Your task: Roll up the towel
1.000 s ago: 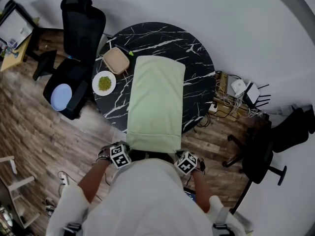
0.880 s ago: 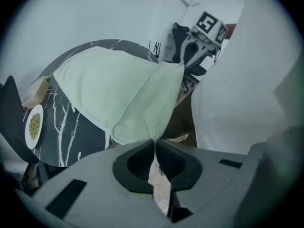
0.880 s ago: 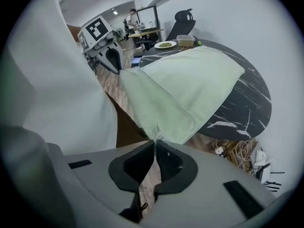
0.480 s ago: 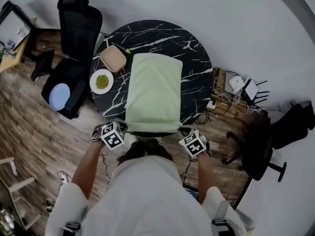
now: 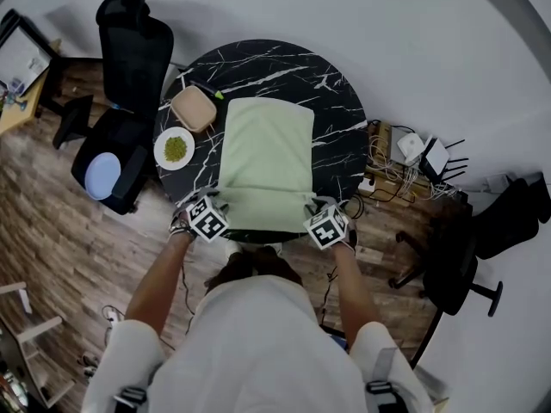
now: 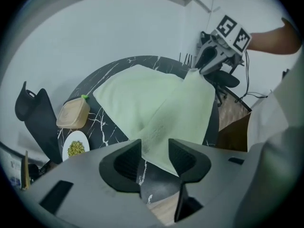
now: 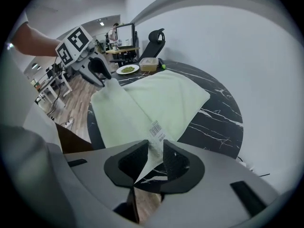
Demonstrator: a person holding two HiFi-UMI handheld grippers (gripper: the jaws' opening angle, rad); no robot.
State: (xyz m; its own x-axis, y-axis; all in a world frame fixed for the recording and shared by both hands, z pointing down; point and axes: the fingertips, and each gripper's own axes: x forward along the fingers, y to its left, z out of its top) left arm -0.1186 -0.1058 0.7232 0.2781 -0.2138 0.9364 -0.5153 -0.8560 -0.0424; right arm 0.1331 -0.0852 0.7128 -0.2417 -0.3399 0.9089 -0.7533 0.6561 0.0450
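Observation:
A pale green towel [image 5: 265, 157] lies lengthwise on the round black marble table [image 5: 337, 136]. Its near end is raised off the table between my two grippers. My left gripper [image 5: 219, 208] is at the near left corner. In the left gripper view, its jaws [image 6: 154, 148] are opening and that corner of the towel [image 6: 159, 99] hangs loosely in the gap. My right gripper [image 5: 312, 211] is at the near right corner. There too the jaws [image 7: 155, 151] are opening, with the labelled corner of the towel [image 7: 159, 101] between them. Each gripper shows in the other's view: right [image 6: 209, 63], left [image 7: 99, 72].
A beige lidded box [image 5: 193, 107] and a white plate of green bits [image 5: 176, 148] sit on the table's left side. A black office chair [image 5: 129, 67] with a blue disc [image 5: 103, 173] stands left of the table. Cables and a router [image 5: 417, 155] and another chair [image 5: 478, 252] are on the right.
Both grippers have moved away from my body to the table's near edge, bringing up the towel end that hung over it. The towel now looks shorter.

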